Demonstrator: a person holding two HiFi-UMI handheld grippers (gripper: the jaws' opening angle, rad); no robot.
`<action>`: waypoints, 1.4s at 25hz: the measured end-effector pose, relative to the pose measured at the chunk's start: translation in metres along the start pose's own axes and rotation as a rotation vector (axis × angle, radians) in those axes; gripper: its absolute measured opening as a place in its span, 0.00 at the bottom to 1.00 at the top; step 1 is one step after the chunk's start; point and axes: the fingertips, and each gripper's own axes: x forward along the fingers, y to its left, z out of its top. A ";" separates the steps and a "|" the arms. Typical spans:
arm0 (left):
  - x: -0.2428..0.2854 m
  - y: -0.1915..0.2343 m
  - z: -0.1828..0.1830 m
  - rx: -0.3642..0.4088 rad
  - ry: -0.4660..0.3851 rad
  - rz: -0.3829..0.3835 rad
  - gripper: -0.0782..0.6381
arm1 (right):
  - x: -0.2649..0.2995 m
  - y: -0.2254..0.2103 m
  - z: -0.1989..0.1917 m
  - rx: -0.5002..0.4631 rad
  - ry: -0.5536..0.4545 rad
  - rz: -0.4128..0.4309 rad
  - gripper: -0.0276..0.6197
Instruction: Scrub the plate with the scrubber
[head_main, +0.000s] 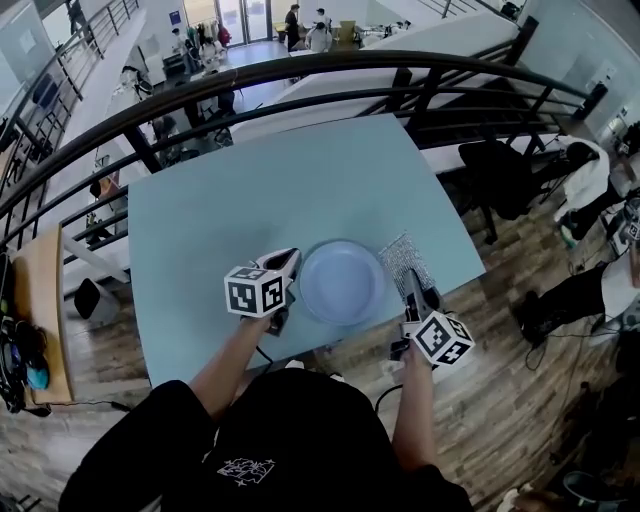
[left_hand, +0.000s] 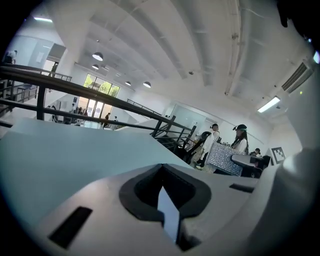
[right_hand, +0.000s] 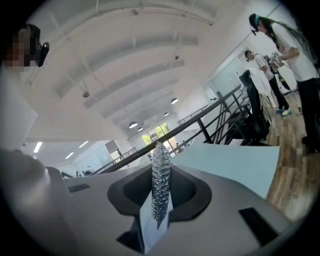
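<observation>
Steel-mesh scrubber (right_hand: 159, 185), soft and springy, is pinched edge-on in your right gripper (head_main: 411, 283). Your left gripper (head_main: 289, 263) sits nearly closed beside the slick, rigid plate (head_main: 341, 282) on the table (head_main: 250, 190); steady its rim.

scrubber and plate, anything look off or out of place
Nothing stands out. The scrubber is intact, pinched edge-on in the right gripper just right of the plate, which lies flat and unbroken on the table.
</observation>
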 end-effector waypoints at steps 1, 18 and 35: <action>0.000 -0.007 0.006 0.010 -0.018 0.000 0.12 | -0.002 0.001 0.008 -0.027 -0.006 0.005 0.17; -0.041 -0.064 0.090 0.238 -0.241 0.046 0.12 | -0.023 0.043 0.079 -0.325 -0.121 0.094 0.17; -0.077 -0.116 0.149 0.429 -0.442 0.010 0.12 | -0.035 0.093 0.130 -0.469 -0.251 0.174 0.17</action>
